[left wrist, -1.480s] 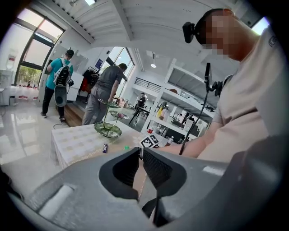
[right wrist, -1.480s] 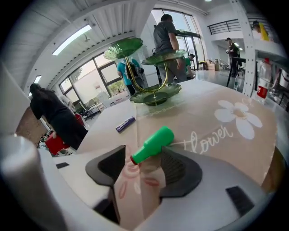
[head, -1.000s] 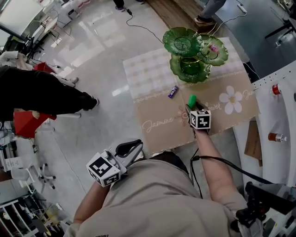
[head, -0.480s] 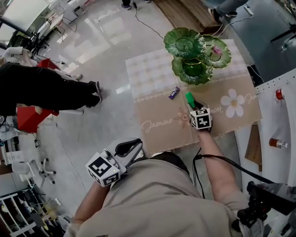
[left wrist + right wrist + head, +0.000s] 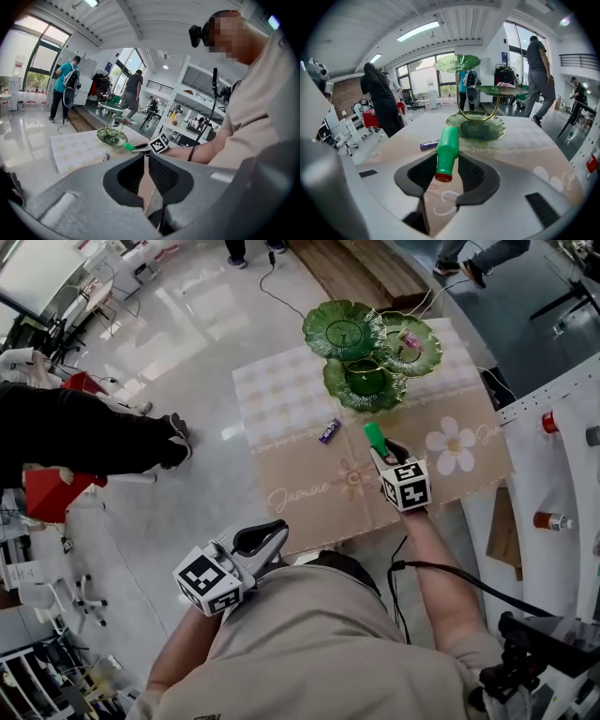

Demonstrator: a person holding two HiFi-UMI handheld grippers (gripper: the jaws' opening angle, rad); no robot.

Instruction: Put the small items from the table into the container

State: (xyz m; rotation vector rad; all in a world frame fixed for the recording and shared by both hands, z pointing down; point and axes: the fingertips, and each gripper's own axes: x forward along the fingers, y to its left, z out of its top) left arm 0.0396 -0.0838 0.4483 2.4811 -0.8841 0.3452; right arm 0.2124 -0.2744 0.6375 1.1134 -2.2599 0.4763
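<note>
My left tongs (image 5: pixel 270 539) are closed and empty, close to my body. My right tongs (image 5: pixel 380 450) were wide open a second ago; now they grip the green bottle (image 5: pixel 375 437) and have lifted it off the worktop (image 5: pixel 309 495). A purple packet (image 5: pixel 329 431) lies further on. Behind it stands the green tiered dish (image 5: pixel 364 386), so I think carrying comes next.

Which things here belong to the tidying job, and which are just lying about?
Belong to the job:
- green bottle, gripped by the right gripper
- purple snack bar on the table
- green tiered dish stand, the container

Just lying about:
- small bottle on the white side bench
- bystander in black
</note>
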